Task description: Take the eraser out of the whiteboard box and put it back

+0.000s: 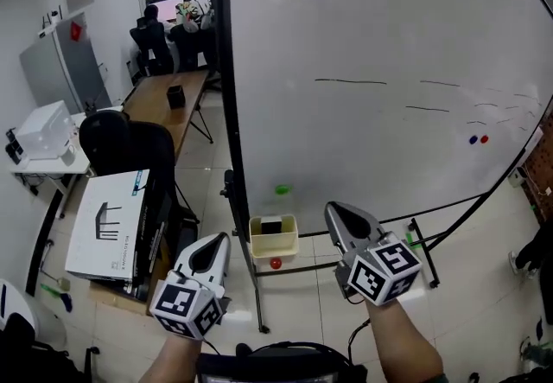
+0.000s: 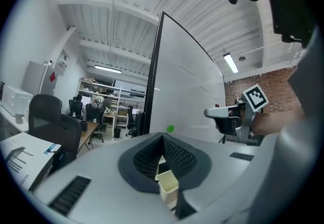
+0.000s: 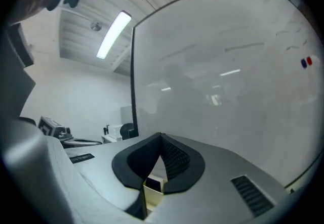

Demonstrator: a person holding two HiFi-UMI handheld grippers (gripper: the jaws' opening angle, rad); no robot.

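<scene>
Office with tiled floor and a standing whiteboard bearing faint pen marks.

- **Box:** pale yellow box, hung at the whiteboard's lower edge near its left corner. The dark eraser lay inside it, untouched.
- **Left tool**: closed, empty, held level, short of the box.
- **Right tool**: closed, empty, beside the board face.
- **Judgement:** removal had not begun. To do it well, one tool would need to open and lower squarely over the box mouth. Its pads should take the eraser's long sides and lift straight, sparing the box walls.

The whiteboard carries a pale yellow box at its lower edge, a black eraser inside.
</scene>
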